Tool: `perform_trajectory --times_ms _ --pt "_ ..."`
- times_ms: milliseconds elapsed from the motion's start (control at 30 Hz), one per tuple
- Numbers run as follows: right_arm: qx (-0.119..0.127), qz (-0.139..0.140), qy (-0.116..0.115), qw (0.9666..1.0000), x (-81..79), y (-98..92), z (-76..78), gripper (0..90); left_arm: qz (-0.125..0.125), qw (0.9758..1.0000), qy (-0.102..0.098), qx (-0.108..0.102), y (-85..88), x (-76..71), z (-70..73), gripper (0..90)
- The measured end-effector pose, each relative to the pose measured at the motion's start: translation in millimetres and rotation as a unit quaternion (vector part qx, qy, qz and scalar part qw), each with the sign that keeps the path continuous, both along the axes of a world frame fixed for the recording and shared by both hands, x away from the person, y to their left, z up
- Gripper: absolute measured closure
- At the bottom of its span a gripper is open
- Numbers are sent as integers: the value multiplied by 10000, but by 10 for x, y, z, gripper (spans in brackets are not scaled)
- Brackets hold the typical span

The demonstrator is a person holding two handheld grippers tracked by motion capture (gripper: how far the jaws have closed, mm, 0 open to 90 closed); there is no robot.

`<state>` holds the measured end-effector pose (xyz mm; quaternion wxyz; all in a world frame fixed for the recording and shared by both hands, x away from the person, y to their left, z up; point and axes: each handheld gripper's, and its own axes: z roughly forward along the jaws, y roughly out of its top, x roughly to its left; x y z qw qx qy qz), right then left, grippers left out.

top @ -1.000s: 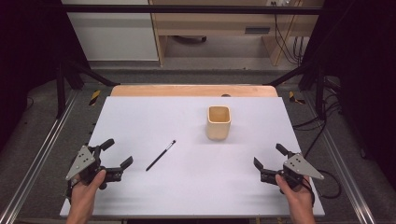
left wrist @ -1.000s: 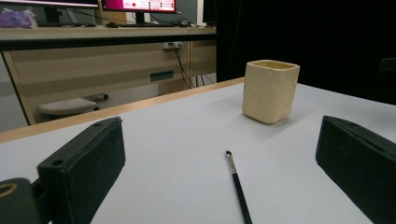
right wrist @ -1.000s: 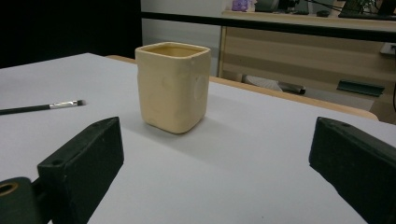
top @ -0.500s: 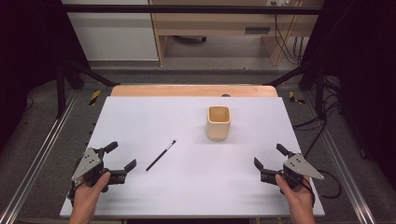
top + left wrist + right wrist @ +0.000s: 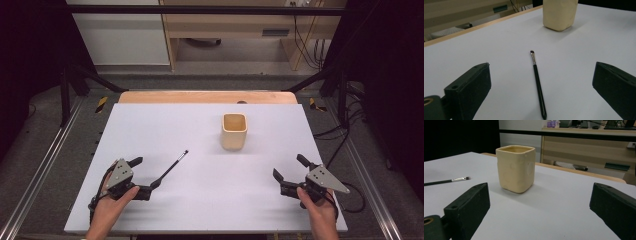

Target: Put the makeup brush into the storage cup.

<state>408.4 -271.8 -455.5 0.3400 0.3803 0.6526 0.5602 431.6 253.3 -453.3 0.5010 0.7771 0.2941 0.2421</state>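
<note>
A white table top (image 5: 150, 125) is lying on a wooden board (image 5: 207, 96), with a cabinet (image 5: 120, 35) standing behind

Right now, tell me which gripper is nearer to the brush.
Left. The left gripper sits open right at the handle end of the brush, its jaws to either side of it. The right gripper waits open across the table, below the cup.

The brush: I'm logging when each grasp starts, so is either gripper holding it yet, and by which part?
Nothing is held. The brush lies flat on the table between the open jaws of the left gripper, untouched. The right gripper is open too, facing the cup.
</note>
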Motion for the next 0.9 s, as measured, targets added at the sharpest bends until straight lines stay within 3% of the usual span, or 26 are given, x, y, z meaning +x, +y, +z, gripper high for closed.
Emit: perform_trajectory --times_ms 300,433,633,733,900 --pt "-35 -7 -17 10000 -2 9 3 31 -348 9979 212 503 -330 163 38 19" --pt "-48 -5 -18 10000 -10 19 7 31 -382 9970 299 600 -421 253 71 20" --pt "-53 -33 -17 10000 -7 10 3 31 -366 9966 467 579 -469 369 114 20" --pt "-58 -53 -17 10000 -7 7 3 31 -354 9944 660 751 -503 436 139 20" --pt "-73 -58 -18 10000 -5 9 1 30 -262 9930 828 805 -525 503 195 22"
